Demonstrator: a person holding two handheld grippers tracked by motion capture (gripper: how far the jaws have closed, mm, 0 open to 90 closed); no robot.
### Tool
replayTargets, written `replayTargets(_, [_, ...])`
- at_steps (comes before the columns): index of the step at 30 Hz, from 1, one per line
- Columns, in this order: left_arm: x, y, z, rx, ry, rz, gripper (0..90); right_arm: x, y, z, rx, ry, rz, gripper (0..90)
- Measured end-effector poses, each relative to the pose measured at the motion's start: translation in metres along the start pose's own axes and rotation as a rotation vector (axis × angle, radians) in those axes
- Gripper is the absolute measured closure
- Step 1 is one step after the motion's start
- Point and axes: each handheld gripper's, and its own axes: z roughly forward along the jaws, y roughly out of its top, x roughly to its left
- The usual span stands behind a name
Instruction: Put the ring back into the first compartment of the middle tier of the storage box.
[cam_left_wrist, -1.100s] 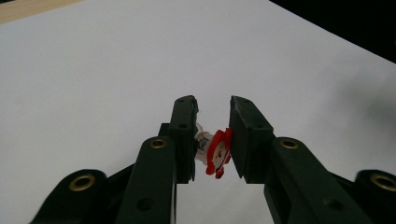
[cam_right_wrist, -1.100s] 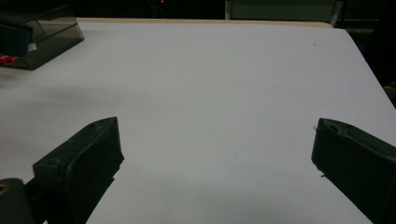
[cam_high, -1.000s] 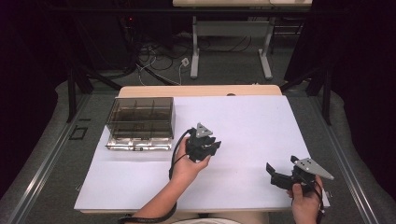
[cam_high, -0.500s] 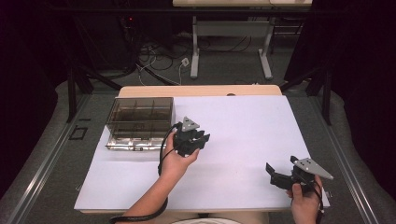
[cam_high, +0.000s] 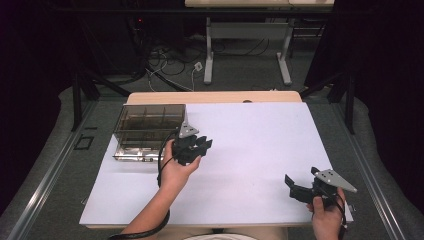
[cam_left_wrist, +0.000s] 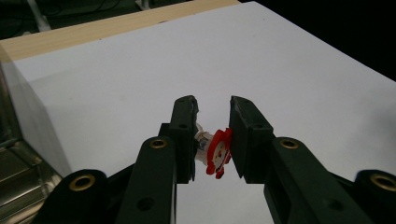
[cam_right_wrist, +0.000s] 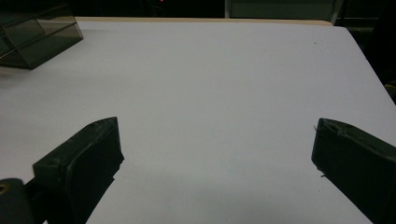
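High view, your left claw (cam_high: 196, 146): it sits just beside the right edge of the brown see-through box (cam_high: 145, 125), up over the white table (cam_high: 260, 150).
High view, the box: it rests on the left part of the table, near the far edge.
High view, your right claw (cam_high: 300, 189): it is low at the near right corner of the table, well apart from the left one.
Left gripper view, the claw (cam_left_wrist: 212, 126): it is pinched narrow and holds a small red and white toy (cam_left_wrist: 215, 153) with a clear bit on one side.
Left gripper view, the toy: it is squeezed between both pads, above the white table.
Right gripper view, the claw (cam_right_wrist: 217, 154): it is wide apart with just white table between.
Right gripper view, the box (cam_right_wrist: 35, 39): you see it far off at the top left.
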Motion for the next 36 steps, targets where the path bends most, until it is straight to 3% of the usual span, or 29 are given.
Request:
replayTargets(14, [0.031, -0.005, -0.028, -0.032, 0.045, -0.061, 71.4, 0.001, 0.000, 0.001, -0.001, 0.005, -0.002, 1.2])
replayTargets(24, [0.055, -0.019, -0.047, -0.025, 0.093, -0.090, 71.4, 0.001, 0.000, 0.001, -0.001, 0.004, -0.001, 1.2])
replayTargets(36, [0.083, -0.034, -0.069, -0.041, 0.151, -0.154, 71.4, 0.002, 0.000, 0.001, 0.012, 0.007, -0.011, 1.2])
